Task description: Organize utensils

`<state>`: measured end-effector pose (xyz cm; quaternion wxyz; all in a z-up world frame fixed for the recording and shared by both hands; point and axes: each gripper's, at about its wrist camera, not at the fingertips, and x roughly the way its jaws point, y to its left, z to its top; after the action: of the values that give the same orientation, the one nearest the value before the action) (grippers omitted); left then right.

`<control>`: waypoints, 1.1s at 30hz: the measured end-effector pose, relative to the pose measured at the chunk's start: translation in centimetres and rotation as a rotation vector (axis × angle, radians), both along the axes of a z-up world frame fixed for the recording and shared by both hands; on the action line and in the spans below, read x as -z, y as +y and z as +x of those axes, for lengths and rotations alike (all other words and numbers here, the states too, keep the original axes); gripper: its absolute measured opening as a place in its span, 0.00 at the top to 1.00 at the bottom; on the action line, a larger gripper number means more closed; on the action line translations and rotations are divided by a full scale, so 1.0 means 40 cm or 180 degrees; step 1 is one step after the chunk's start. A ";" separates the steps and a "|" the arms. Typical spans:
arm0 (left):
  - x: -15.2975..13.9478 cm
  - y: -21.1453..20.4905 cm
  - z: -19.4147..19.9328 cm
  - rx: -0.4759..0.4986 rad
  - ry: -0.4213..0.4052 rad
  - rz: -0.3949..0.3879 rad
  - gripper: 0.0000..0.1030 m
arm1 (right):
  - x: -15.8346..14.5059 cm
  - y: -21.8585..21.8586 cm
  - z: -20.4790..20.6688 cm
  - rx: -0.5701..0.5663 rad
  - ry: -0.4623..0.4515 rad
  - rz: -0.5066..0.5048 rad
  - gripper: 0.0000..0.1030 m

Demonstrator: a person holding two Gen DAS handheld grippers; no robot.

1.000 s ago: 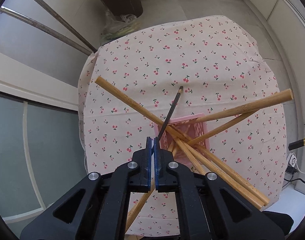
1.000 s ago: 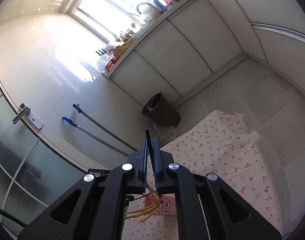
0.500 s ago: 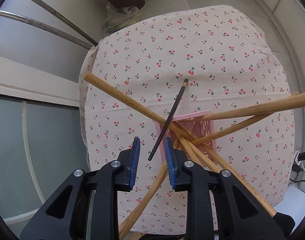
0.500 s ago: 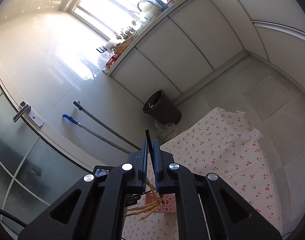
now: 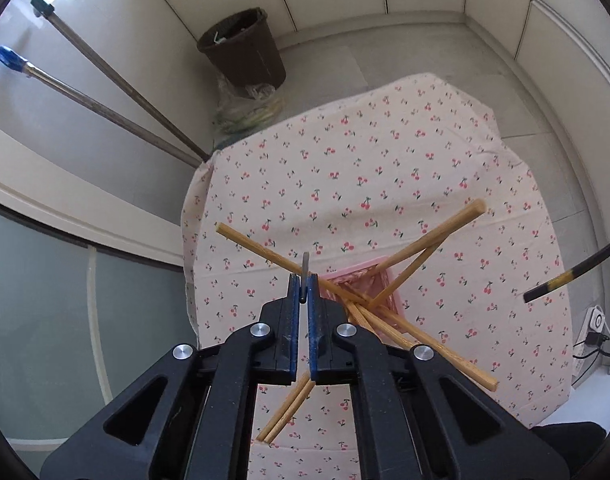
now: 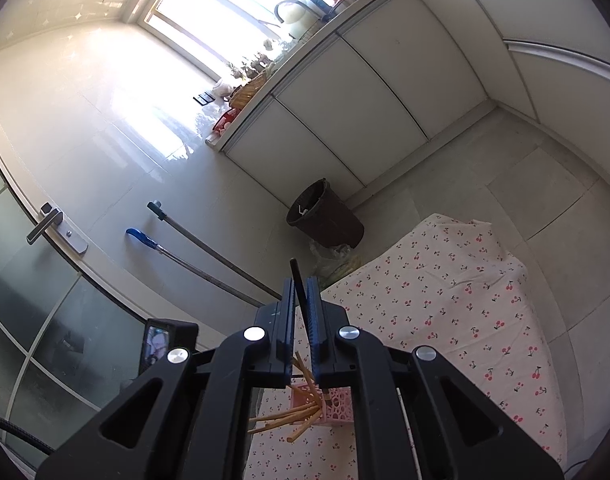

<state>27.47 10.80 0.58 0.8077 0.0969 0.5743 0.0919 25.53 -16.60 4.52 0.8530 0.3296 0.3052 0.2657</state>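
Note:
A pink perforated holder stands on the cherry-print tablecloth with several bamboo chopsticks fanned out of it. My left gripper hovers just above the holder, its jaws nearly shut around the end of a dark chopstick seen end-on. My right gripper is shut on another black chopstick, held high above the holder. That chopstick's gold-banded tip shows at the right of the left wrist view.
A brown bin and a plastic bag stand on the floor beyond the table. Two mop handles lean on the wall at left. White cabinets line the far wall. A power strip lies right of the table.
My left gripper opened half a second ago with the dark chopstick loose between the jaws, then closed again around its end and tilted up. The right gripper kept its chopstick and barely moved.

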 end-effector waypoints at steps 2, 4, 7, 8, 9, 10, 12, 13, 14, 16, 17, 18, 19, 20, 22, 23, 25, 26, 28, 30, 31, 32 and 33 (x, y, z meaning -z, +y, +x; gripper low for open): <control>-0.054 -0.010 -0.021 0.0016 -0.0135 -0.0066 0.97 | -0.006 -0.006 -0.005 0.0003 -0.0022 0.0024 0.93; -0.116 -0.015 -0.052 0.0029 -0.0309 -0.0114 0.97 | -0.017 -0.011 -0.014 0.0007 -0.0061 0.0040 0.93; -0.204 -0.022 -0.105 0.0035 -0.0550 -0.0173 0.97 | -0.035 -0.015 -0.030 -0.0008 -0.0132 0.0054 0.93; -0.232 -0.026 -0.124 0.0045 -0.0627 -0.0193 0.97 | -0.041 -0.016 -0.036 -0.0013 -0.0153 0.0058 0.93; -0.255 -0.027 -0.139 0.0054 -0.0689 -0.0208 0.97 | -0.046 -0.016 -0.040 -0.0019 -0.0173 0.0059 0.93; -0.277 -0.030 -0.156 0.0063 -0.0749 -0.0226 0.97 | -0.050 -0.016 -0.046 -0.0028 -0.0192 0.0060 0.93; -0.316 -0.037 -0.186 0.0081 -0.0856 -0.0272 0.97 | -0.060 -0.014 -0.057 -0.0046 -0.0228 0.0060 0.93; -0.332 -0.040 -0.197 0.0097 -0.0897 -0.0294 0.97 | -0.066 -0.011 -0.064 -0.0055 -0.0250 0.0056 0.93; -0.343 -0.044 -0.208 0.0105 -0.0931 -0.0310 0.97 | -0.071 -0.008 -0.071 -0.0066 -0.0269 0.0049 0.93; -0.360 -0.052 -0.223 0.0135 -0.0979 -0.0327 0.97 | -0.082 0.000 -0.087 -0.0099 -0.0310 0.0021 0.93; -0.362 -0.053 -0.228 0.0146 -0.0990 -0.0336 0.97 | -0.086 0.005 -0.094 -0.0115 -0.0329 0.0004 0.93; -0.363 -0.057 -0.232 0.0157 -0.1002 -0.0351 0.97 | -0.090 0.010 -0.102 -0.0129 -0.0346 -0.0012 0.93; -0.364 -0.057 -0.233 0.0167 -0.1011 -0.0366 0.97 | -0.093 0.015 -0.109 -0.0143 -0.0363 -0.0028 0.93; -0.361 -0.053 -0.233 0.0175 -0.1015 -0.0390 0.97 | -0.096 0.019 -0.114 -0.0160 -0.0377 -0.0045 0.93; -0.355 -0.052 -0.231 0.0169 -0.1024 -0.0435 0.97 | -0.100 0.027 -0.123 -0.0189 -0.0399 -0.0074 0.93; -0.351 -0.049 -0.228 0.0173 -0.1024 -0.0456 0.97 | -0.101 0.030 -0.126 -0.0197 -0.0407 -0.0083 0.93; -0.336 -0.046 -0.217 0.0159 -0.1016 -0.0490 0.97 | -0.103 0.034 -0.130 -0.0208 -0.0419 -0.0098 0.93; -0.323 -0.046 -0.207 0.0142 -0.1002 -0.0502 0.97 | -0.103 0.036 -0.130 -0.0209 -0.0422 -0.0102 0.93; -0.292 -0.040 -0.189 0.0090 -0.0962 -0.0513 0.96 | -0.102 0.039 -0.128 -0.0209 -0.0417 -0.0100 0.92; -0.254 -0.031 -0.172 0.0049 -0.0902 -0.0523 0.94 | -0.103 0.045 -0.126 -0.0208 -0.0406 -0.0095 0.92; -0.242 -0.024 -0.171 0.0031 -0.0896 -0.0576 0.94 | -0.104 0.049 -0.124 -0.0212 -0.0400 -0.0093 0.92; -0.237 -0.015 -0.176 0.0020 -0.0905 -0.0650 0.93 | -0.105 0.053 -0.124 -0.0219 -0.0396 -0.0085 0.92; -0.238 -0.006 -0.186 0.0010 -0.0926 -0.0713 0.93 | -0.108 0.057 -0.126 -0.0230 -0.0403 -0.0082 0.92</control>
<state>20.01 10.57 10.10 0.8881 -0.0070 0.4579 0.0392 20.51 -14.32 8.84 0.8647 0.2899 0.2657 0.3126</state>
